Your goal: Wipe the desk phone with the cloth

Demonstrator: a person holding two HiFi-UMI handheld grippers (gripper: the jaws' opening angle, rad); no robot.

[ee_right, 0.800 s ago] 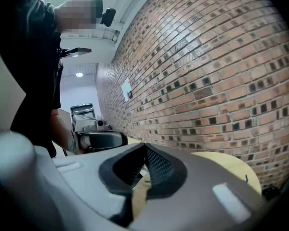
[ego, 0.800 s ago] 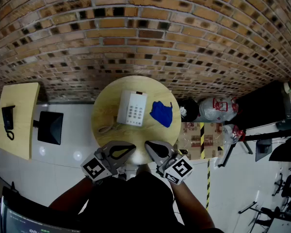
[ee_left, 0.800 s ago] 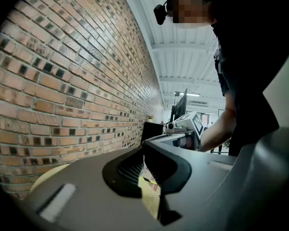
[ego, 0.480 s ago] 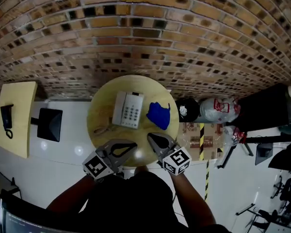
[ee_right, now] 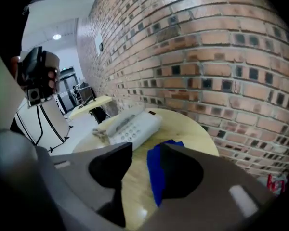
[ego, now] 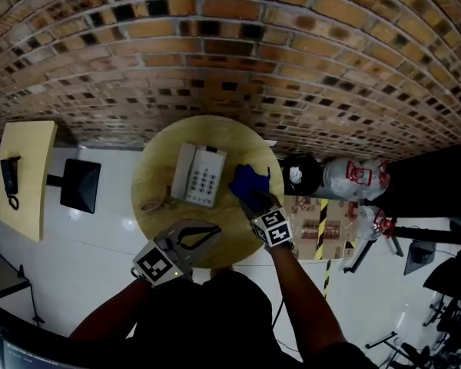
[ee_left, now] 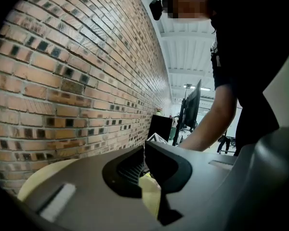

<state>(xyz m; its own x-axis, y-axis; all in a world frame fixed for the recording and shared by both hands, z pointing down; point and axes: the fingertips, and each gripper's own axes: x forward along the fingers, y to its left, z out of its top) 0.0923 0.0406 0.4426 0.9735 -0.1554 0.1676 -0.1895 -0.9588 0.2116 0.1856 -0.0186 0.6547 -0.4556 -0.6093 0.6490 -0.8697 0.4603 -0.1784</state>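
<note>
A white desk phone (ego: 201,175) lies left of centre on the round wooden table (ego: 161,167), its coiled cord (ego: 157,204) trailing toward the near left edge. To its right lies a crumpled blue cloth (ego: 246,179). My right gripper (ego: 250,197) is at the cloth's near edge, open; in the right gripper view the cloth (ee_right: 156,177) lies just ahead in the gap of my right gripper (ee_right: 145,148), against the right jaw, with the phone (ee_right: 135,126) beyond. My left gripper (ego: 217,229) hovers shut and empty over the table's near edge, its tips meeting in the left gripper view (ee_left: 144,149).
A brick wall (ego: 230,52) runs behind the table. At the left stand a second table (ego: 27,175) with a black phone and a black square object (ego: 81,184). Right of the table are a black bin (ego: 296,174), filled plastic bags (ego: 353,175) and cardboard boxes (ego: 319,214).
My right gripper has moved forward from the table's near edge to the blue cloth. The left gripper has stayed near the front edge.
</note>
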